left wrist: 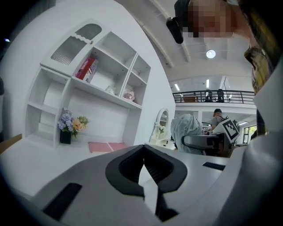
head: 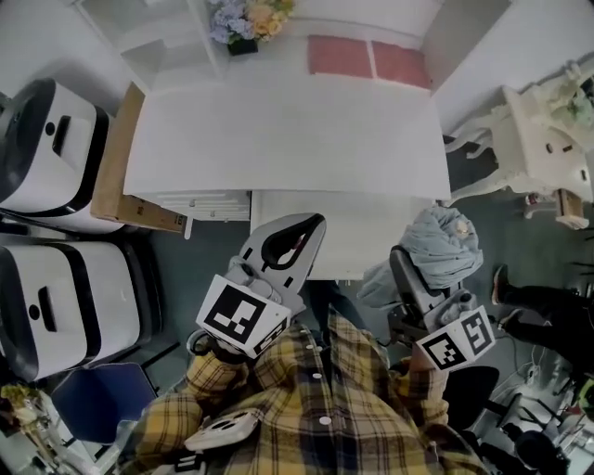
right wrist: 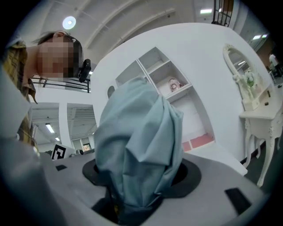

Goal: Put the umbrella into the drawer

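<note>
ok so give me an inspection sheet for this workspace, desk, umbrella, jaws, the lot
surface: white desk, shelf unit at its back
job's things: folded grey-blue umbrella, held; white panel juts out under the desk front, possibly the drawer
clutter: flowers and pink pads at the desk's back
grippers: right gripper jaws closed on the umbrella; left gripper jaws together, empty
cables: nothing seen
surroundings: white cases left, white dressing table right

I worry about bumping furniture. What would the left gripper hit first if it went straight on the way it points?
Probably the white desk, lying just beyond the left gripper; depth is unclear, so perhaps the shelf behind it.
</note>
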`<state>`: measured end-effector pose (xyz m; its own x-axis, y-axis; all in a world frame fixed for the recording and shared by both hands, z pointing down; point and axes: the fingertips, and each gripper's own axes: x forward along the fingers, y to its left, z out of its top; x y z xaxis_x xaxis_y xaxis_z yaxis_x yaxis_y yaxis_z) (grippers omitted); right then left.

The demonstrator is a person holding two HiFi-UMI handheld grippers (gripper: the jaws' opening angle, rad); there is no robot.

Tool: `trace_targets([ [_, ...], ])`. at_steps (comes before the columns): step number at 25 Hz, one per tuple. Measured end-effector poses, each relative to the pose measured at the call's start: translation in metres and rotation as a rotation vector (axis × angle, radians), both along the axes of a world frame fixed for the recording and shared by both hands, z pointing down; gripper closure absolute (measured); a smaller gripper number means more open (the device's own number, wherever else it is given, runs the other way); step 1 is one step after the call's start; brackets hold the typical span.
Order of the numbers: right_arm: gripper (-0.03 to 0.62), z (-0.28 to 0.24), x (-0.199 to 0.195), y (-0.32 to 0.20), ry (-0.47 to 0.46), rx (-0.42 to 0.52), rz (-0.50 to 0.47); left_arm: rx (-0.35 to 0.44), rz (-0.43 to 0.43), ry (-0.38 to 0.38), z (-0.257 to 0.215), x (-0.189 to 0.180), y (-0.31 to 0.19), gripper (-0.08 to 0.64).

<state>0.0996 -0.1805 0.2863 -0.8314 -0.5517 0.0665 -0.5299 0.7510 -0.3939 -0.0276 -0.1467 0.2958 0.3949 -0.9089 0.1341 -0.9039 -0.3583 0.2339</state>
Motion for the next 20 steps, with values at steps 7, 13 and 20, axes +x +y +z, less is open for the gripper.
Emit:
trace_targets([
  [7, 0.296, 0.009, 0.0, -0.053, 0.016, -0.027, -0.143, -0.022, -0.137, 0.007, 0.007, 0.004, -0.041, 0.541],
  [13, 0.296, 0.015, -0.003, -0.066, 0.028, -0.042, -0.26, -0.046, -0.234, 0.0, 0.014, 0.007, -0.045, 0.541],
  [20, 0.296, 0.023, -0.005, -0.073, 0.044, -0.051, -0.233, -0.058, -0.213, 0.01, 0.021, 0.002, -0.05, 0.541],
])
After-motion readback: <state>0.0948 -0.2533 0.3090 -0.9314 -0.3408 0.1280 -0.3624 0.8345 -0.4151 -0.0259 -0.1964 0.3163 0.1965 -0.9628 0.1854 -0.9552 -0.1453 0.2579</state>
